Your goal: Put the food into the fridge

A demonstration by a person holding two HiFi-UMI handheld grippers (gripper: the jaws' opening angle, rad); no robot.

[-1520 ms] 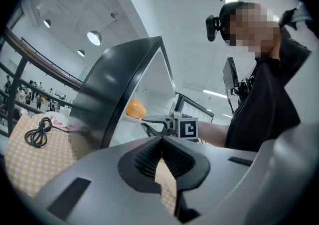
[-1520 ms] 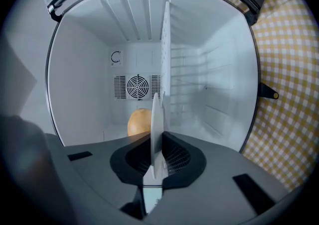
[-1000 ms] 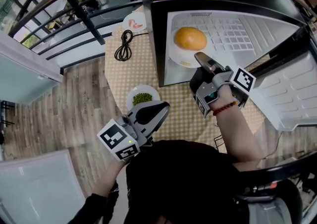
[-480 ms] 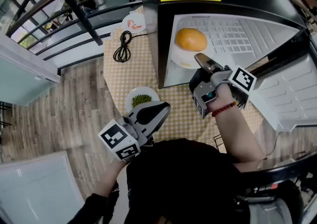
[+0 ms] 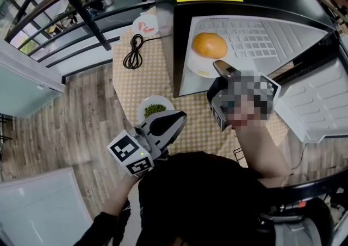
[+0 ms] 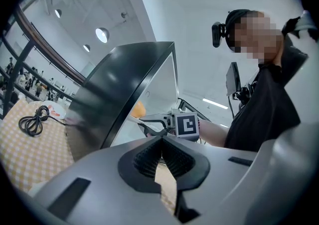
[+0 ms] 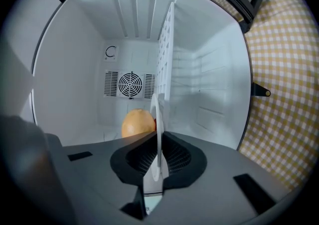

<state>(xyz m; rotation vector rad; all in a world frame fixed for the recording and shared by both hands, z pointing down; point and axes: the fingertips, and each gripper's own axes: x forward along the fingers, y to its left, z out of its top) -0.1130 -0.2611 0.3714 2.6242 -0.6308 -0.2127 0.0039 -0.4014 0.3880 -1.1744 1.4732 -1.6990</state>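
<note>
Step in hand: by my reading, setting the first plate inside the fridge [image 5: 168,49], which stands on the checked counter [image 5: 130,87] with its door [image 5: 315,103] swung wide
Right gripper [image 7: 158,152]: fingers nearly closed, pinching the near rim of a white plate [image 5: 197,64], one finger on each face of the rim
Load: a round orange food [image 5: 210,44] sits on that plate, beyond the fingers and deeper in the fridge
Plate's place: already inside the fridge cavity; whether it rests on the fridge floor I cannot tell
Key relation: the plate reaches straight ahead of the right fingers toward the back wall, so letting go and drawing straight back out looks like what the next move calls for
Left gripper [image 5: 176,120]: fingers together, holding nothing
Still outside: a dish of green food [image 5: 155,108] just beside the left fingers, nearer that hand; a plate of red food [image 5: 145,24] by a coiled cable [image 5: 134,51] at the counter's far end
Risk: a snagged rim could tip the load
</note>
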